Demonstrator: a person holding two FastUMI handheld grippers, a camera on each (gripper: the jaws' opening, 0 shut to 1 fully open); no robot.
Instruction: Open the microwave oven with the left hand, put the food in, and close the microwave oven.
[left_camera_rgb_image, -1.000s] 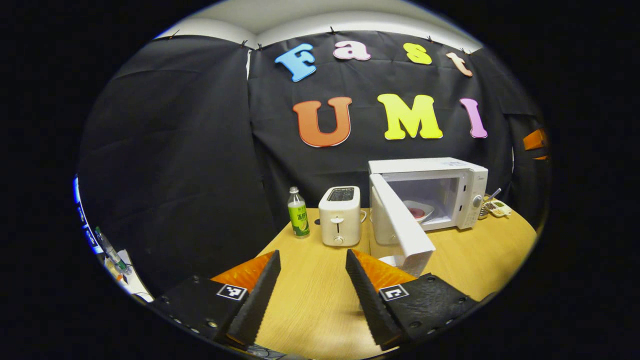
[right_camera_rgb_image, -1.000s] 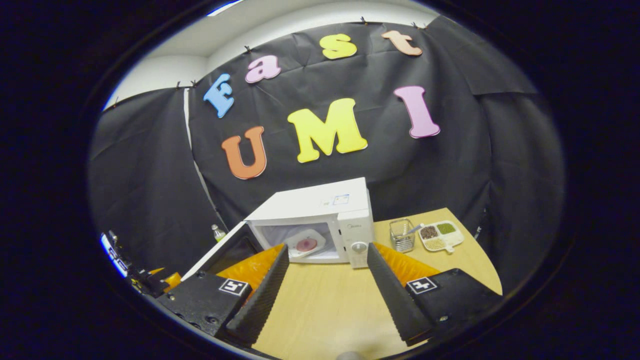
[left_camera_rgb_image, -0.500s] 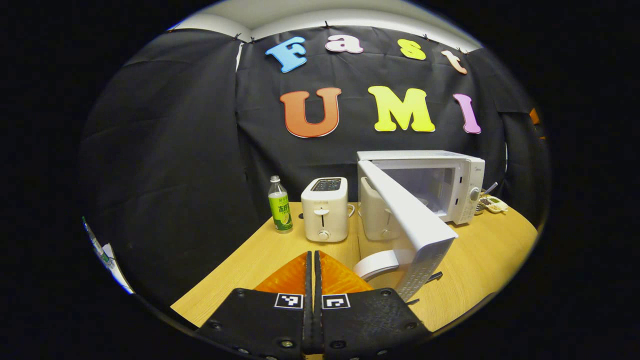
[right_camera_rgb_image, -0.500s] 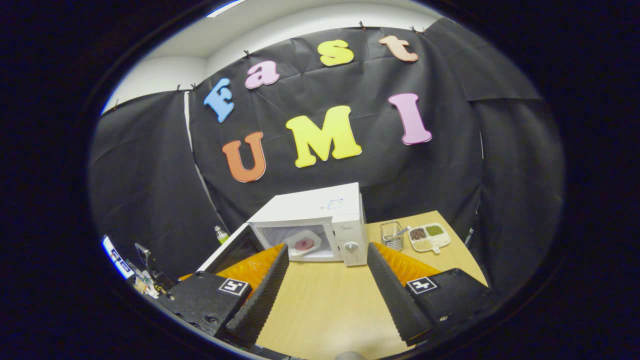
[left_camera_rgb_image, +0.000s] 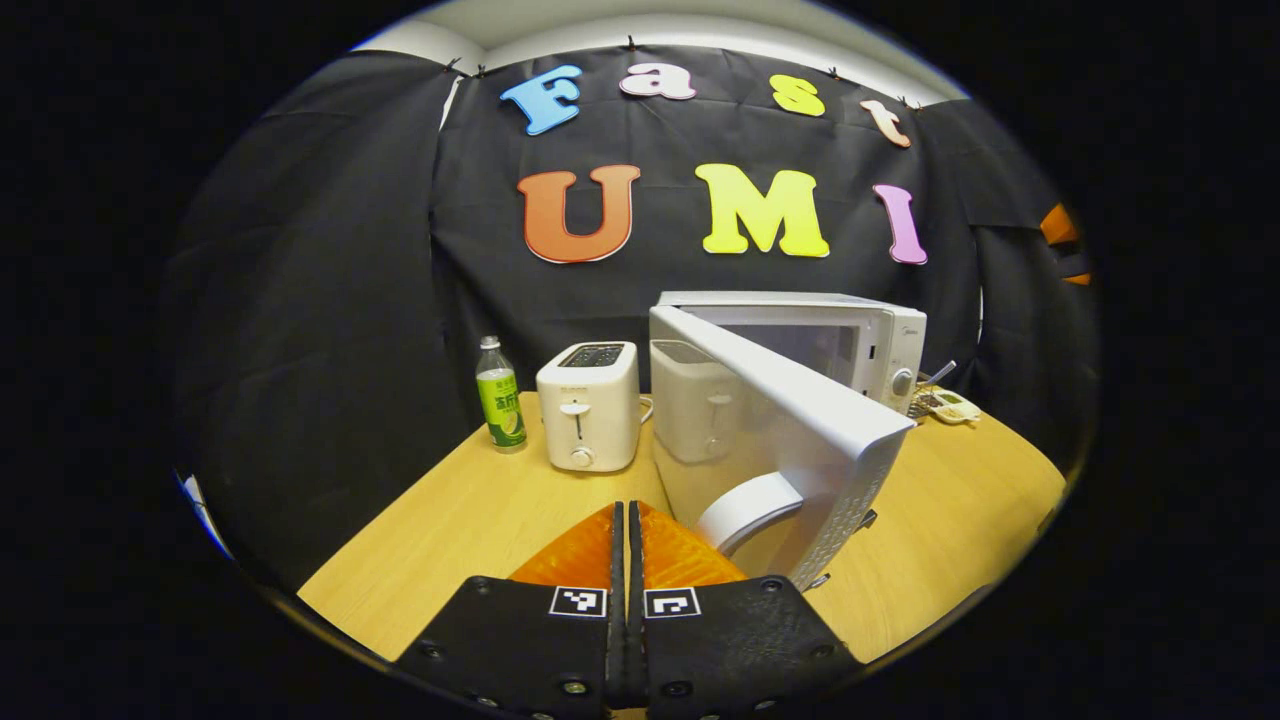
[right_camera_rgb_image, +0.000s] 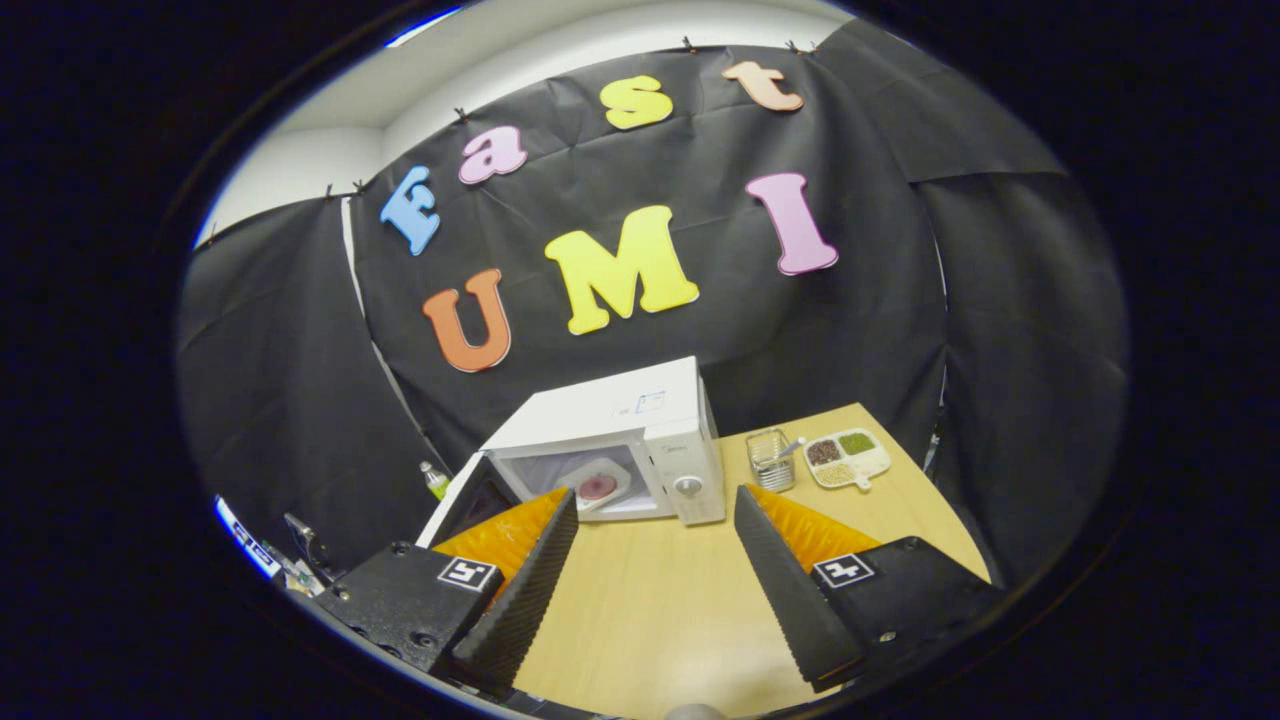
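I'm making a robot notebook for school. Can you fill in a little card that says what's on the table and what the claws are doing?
microwave: white, on the wooden table, door part open
food: plate inside the microwave
left claw: shut, empty, close to the door's handle
right claw: open, empty, above the table
toaster: white, left of the microwave
bottle: green label, left of the toaster
right of microwave: wire basket, divided snack tray

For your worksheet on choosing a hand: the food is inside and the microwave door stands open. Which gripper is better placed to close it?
Left. The left gripper, shut, sits just beside the door near its handle; the right gripper hangs open, farther back.
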